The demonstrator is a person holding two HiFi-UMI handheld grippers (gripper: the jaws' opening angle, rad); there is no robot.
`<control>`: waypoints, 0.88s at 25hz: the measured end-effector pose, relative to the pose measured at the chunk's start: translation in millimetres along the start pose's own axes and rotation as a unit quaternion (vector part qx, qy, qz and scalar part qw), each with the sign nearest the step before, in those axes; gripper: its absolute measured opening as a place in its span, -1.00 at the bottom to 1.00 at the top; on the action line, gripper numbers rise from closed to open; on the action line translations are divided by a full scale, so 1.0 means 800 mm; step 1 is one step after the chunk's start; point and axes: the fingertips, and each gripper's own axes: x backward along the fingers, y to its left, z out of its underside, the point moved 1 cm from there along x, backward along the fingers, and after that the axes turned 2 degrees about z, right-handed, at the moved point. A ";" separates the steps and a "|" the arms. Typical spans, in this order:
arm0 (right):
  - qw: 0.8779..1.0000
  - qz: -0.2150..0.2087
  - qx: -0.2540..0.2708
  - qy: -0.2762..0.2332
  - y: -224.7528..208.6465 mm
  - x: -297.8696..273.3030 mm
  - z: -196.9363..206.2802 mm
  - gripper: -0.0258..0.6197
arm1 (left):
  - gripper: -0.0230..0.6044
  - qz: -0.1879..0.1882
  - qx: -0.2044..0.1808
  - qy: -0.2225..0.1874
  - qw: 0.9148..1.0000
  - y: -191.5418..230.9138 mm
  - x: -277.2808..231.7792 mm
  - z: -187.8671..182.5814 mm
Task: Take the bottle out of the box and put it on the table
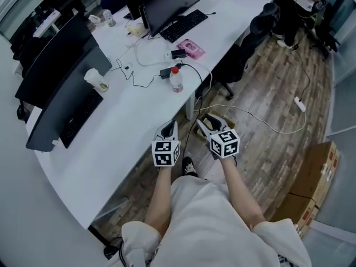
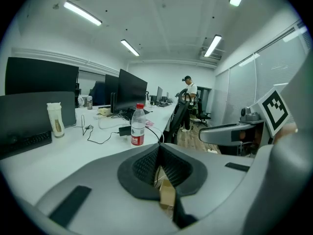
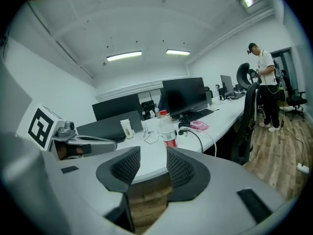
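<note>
A clear bottle (image 1: 176,80) with red cap and label stands upright on the white worktop (image 1: 128,127). The left gripper (image 2: 159,148) has its jaws closed and empty; the right gripper (image 3: 153,154) has its jaws apart and empty.

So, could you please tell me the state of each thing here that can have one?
bottle: upright on the table, closed.
left gripper: jaws together, holding nothing.
right gripper: jaws apart, nothing between them.
monitor: screen dark.
white cup: upright on the table.

Print on bottle (image 2: 138,126) label illegible.
</note>
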 end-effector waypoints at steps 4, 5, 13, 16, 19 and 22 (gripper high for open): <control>1.000 0.005 0.003 -0.011 0.009 0.014 -0.005 -0.37 | -0.88 -0.004 -0.004 -0.008 1.000 -0.001 0.018 -0.009; 1.000 0.008 0.003 -0.012 0.010 0.019 -0.006 -0.39 | -0.88 -0.006 -0.002 -0.009 1.000 0.000 0.023 -0.011; 0.999 0.031 -0.012 -0.025 0.017 0.062 0.007 -0.53 | -0.88 -0.011 -0.004 -0.017 1.000 -0.008 0.071 -0.009; 0.999 0.045 -0.013 -0.027 0.019 0.081 0.019 -0.64 | -0.88 -0.004 -0.008 -0.021 1.000 -0.021 0.086 -0.003; 0.998 0.058 -0.006 -0.026 0.020 0.097 0.030 -0.74 | -0.88 -0.001 -0.007 -0.029 1.000 -0.030 0.099 0.005; 0.998 0.054 -0.003 -0.022 0.023 0.113 0.038 -0.79 | -0.88 0.001 -0.006 -0.032 0.999 -0.033 0.112 0.016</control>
